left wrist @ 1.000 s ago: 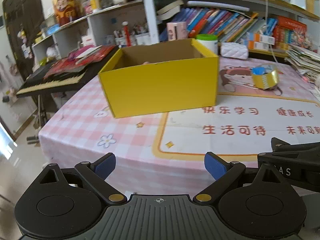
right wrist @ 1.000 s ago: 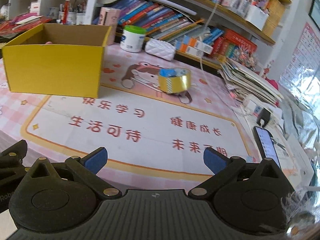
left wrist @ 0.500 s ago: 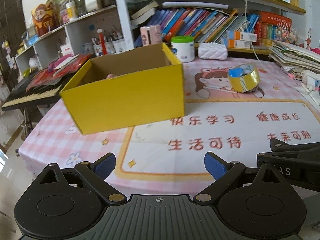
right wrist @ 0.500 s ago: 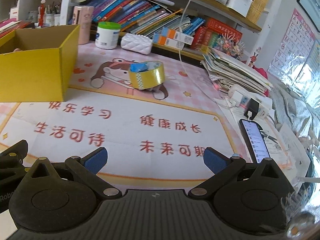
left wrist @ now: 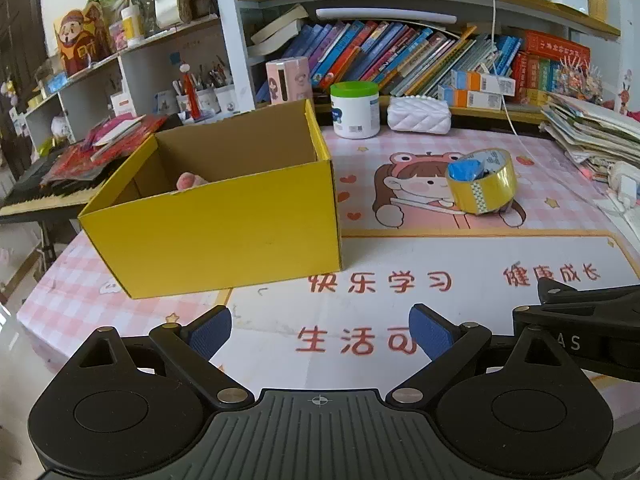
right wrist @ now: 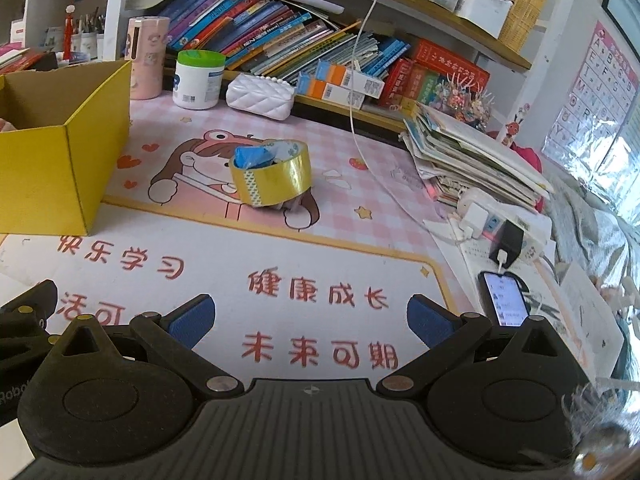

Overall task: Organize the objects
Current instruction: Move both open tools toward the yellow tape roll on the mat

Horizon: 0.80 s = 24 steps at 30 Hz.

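You are holding your left gripper (left wrist: 319,332) low over the near edge of the table mat (left wrist: 460,256), its blue pads (left wrist: 210,334) standing wide apart with nothing between them. Ahead of it and to its left, the yellow box (left wrist: 224,228) is sitting open-topped on the mat, and something pink (left wrist: 188,181) is peeking up inside, too hidden to identify. Ahead and to its right, well apart from the box, the roll of yellow tape (left wrist: 482,187) is resting tilted on the cartoon girl print, with a blue object (left wrist: 464,169) tucked in its core. You are keeping your right gripper (right wrist: 311,320) just beside the left one, equally spread and gripping nothing; the tape roll (right wrist: 272,178) is lying almost straight ahead of it, slightly left of centre. Beyond the roll, a white jar with a green lid (right wrist: 199,79) and a white quilted pouch (right wrist: 260,94) are standing near the bookshelf. Off to this gripper's right, a phone (right wrist: 505,305) is lying lit and plugged in.
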### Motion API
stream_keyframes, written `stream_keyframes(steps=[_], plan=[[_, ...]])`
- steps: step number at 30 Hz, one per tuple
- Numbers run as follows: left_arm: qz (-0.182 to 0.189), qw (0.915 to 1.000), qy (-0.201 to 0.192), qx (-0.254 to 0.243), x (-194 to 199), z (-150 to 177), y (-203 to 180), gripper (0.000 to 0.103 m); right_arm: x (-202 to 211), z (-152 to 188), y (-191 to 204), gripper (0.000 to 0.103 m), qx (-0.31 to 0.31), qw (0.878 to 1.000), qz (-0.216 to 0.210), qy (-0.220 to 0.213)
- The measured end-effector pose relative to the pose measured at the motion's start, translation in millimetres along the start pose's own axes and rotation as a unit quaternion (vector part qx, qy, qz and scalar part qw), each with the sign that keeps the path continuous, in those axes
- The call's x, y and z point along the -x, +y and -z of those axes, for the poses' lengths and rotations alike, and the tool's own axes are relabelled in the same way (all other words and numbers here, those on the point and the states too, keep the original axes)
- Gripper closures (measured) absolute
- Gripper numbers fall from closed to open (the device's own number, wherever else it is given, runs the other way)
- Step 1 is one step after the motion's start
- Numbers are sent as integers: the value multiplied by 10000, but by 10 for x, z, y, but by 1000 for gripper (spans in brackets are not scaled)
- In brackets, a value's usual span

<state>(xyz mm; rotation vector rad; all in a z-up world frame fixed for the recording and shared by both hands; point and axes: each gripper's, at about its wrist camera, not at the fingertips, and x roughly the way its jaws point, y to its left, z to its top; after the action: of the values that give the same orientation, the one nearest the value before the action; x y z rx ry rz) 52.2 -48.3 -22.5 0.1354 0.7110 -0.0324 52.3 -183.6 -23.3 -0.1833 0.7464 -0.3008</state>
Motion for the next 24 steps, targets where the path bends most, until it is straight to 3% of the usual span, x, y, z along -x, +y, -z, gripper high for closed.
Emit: stream_keyframes(steps=[24], plan=[[-204,9988,158,428,-379,-292,-341,6,-615,-342,-253,0,284,9989,-374,15]])
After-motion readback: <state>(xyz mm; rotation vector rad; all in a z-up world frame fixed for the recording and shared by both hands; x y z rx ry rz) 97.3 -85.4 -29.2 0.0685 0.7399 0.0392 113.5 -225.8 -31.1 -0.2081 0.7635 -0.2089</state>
